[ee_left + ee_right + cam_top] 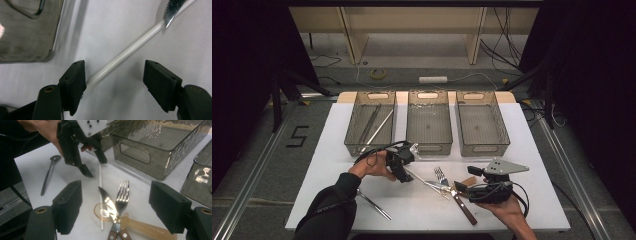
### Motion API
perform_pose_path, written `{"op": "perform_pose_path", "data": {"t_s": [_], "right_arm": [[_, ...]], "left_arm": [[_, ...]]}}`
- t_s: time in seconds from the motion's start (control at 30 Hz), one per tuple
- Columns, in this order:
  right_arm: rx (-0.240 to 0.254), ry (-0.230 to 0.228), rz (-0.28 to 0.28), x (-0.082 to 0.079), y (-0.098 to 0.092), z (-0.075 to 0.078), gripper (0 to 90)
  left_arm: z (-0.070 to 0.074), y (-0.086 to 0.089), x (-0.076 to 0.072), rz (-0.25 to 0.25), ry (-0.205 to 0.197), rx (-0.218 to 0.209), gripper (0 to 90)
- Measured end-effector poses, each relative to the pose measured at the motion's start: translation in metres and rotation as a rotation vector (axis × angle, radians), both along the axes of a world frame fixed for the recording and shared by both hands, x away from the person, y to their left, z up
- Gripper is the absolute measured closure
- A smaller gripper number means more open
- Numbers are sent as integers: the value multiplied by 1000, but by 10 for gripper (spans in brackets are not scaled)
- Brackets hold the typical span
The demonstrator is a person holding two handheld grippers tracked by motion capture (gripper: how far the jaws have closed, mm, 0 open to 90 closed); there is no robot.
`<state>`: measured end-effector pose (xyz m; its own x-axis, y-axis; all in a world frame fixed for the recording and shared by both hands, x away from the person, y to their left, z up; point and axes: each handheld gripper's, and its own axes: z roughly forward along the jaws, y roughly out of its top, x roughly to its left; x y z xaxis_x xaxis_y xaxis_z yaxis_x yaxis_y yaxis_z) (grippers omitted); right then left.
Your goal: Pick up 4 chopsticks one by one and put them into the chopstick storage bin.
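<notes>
Between my left claw's point(115, 80) spread pads lies the white stick point(125, 52), ungripped on the surface point(532, 150); my right claw point(115, 207) gapes empty. Sorting barely begun: two sticks binned at eleven o'clock.

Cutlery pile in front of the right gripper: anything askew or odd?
Yes: the knife, fork, amber spoon and white stick lie crossed in a heap instead of sorted. Nothing looks broken or spilled.

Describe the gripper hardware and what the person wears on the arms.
Both grippers, left gripper and right gripper, are black with blocky rectangular jaw pads and trailing black cables. The right one carries a grey three-cornered plate with dark holes. The left arm wears a dark long sleeve; the right forearm is unsleeved.
</notes>
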<state>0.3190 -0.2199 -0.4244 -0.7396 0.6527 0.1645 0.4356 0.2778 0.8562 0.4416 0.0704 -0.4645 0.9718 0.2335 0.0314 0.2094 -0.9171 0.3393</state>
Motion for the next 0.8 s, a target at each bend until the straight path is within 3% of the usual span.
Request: {"op": "perform_pose_path", "data": {"t_s": [0.27,0.8], "right_arm": [[-4,1,3,0,0,0,278],[-10,4,6,1,0,-1,278]], "left_arm": [[1,-1,-1,-7,11,32,378],[5,-7,-12,-80,6,109,610]]}}
